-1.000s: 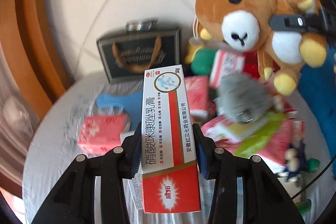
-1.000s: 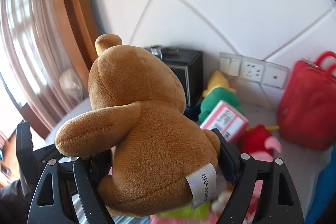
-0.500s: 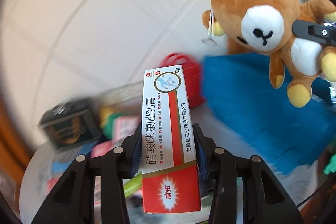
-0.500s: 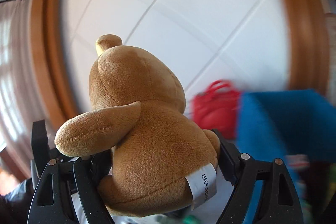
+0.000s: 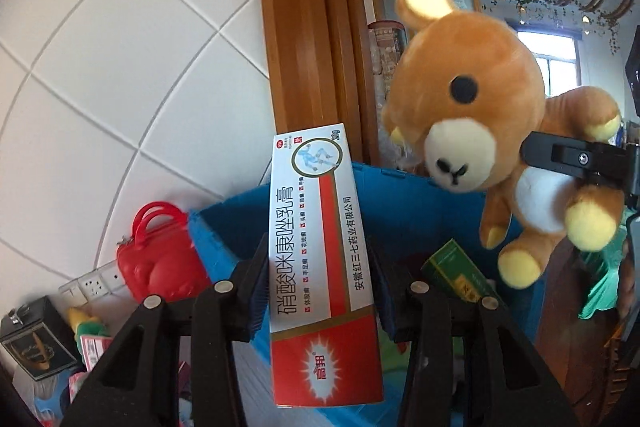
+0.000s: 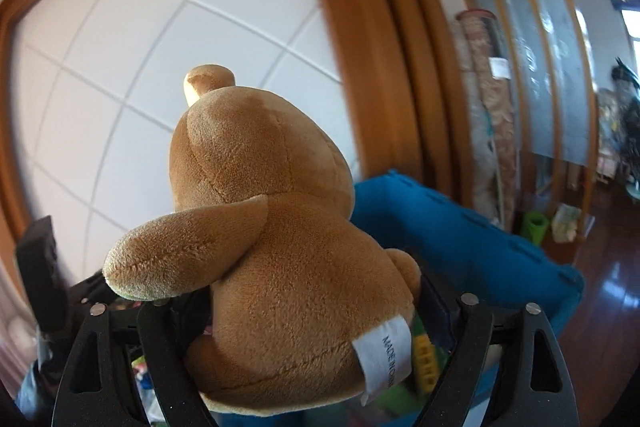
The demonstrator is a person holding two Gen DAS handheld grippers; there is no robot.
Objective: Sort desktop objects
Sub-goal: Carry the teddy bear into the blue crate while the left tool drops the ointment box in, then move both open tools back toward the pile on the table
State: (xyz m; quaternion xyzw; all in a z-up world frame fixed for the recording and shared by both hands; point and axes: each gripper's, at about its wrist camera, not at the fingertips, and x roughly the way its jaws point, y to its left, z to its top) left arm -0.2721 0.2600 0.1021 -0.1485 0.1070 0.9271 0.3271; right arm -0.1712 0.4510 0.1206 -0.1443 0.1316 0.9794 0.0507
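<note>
Both tongs are clamped, left tongs (image 5: 318, 291) on an ointment box (image 5: 322, 267), right tongs (image 6: 308, 311) on a plush bear (image 6: 280, 267), above a blue bin (image 5: 400, 203) holding a green carton (image 5: 456, 273).

Plush fuzzy bear (image 6: 280, 267); glossy cardboard ointment box (image 5: 320, 267).

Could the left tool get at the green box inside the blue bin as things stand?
Probably not: the left tool is already shut on the ointment box, so it cannot take the green box lying in the blue bin.

Blue bin (image 5: 420, 195) interior mostly hidden behind ointment box (image 5: 320, 247); black case (image 5: 30, 339) edge-cropped.
</note>
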